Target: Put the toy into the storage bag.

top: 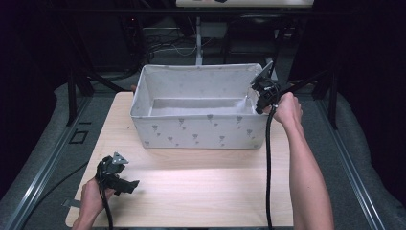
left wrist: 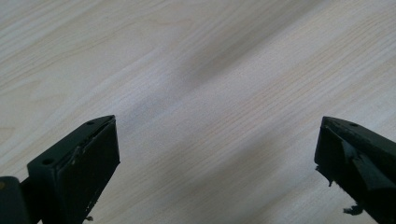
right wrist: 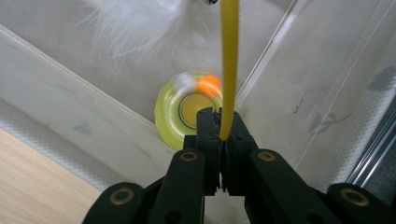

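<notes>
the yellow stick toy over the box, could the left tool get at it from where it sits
Probably not as things stand. The left tool sits open at the table's near edge, and the fabric box's front wall stands between it and the yellow stick toy, clamped in the right tool.

No readable text, label, brand or number anywhere (merely small grey printed motifs on the fabric bin (top: 201, 129))

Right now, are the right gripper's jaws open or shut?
Shut on the yellow stick. In the right gripper view, the right gripper has its black jaws pinched together on the stick's end, over the fabric bin.
</notes>
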Demonstrator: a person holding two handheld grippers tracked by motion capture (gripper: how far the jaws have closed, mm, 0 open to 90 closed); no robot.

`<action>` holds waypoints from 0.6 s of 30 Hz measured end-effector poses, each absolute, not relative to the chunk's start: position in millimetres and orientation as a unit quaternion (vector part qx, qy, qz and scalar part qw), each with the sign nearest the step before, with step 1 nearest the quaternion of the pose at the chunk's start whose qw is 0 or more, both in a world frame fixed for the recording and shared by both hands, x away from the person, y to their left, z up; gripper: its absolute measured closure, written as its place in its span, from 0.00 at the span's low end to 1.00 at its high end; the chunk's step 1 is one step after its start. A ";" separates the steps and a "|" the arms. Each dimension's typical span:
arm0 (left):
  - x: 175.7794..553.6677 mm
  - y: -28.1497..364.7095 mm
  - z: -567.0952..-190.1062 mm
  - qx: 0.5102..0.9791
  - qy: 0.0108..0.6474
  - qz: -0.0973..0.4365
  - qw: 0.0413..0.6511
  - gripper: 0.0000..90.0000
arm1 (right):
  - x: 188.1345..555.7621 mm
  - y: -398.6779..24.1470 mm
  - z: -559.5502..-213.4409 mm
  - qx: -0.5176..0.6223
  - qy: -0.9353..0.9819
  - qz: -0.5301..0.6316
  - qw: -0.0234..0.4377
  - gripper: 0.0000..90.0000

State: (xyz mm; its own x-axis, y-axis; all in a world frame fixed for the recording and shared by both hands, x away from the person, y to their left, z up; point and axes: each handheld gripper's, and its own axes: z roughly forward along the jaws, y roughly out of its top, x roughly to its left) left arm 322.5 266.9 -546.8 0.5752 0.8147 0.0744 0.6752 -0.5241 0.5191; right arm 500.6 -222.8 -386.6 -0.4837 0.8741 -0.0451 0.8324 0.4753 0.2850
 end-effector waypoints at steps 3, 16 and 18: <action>322.3 266.8 -546.2 0.858 0.434 0.159 0.224 0.00 | 501.5 -224.5 -389.8 0.503 0.853 0.108 0.085 0.98; 321.8 266.7 -545.8 0.858 0.431 0.162 0.226 0.00 | 500.1 -231.2 -384.0 0.521 0.841 0.124 0.079 0.95; 321.7 266.7 -545.7 0.858 0.432 0.162 0.226 0.00 | 499.7 -231.8 -381.7 0.519 0.842 0.126 0.080 0.93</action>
State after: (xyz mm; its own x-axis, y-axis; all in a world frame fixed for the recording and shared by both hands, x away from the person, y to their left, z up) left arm 321.7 266.7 -545.7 0.5748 0.8141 0.0825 0.6677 -0.5249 0.5279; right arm 499.7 -231.8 -381.7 -0.4483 0.8939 -0.0039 0.8533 0.4292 0.2960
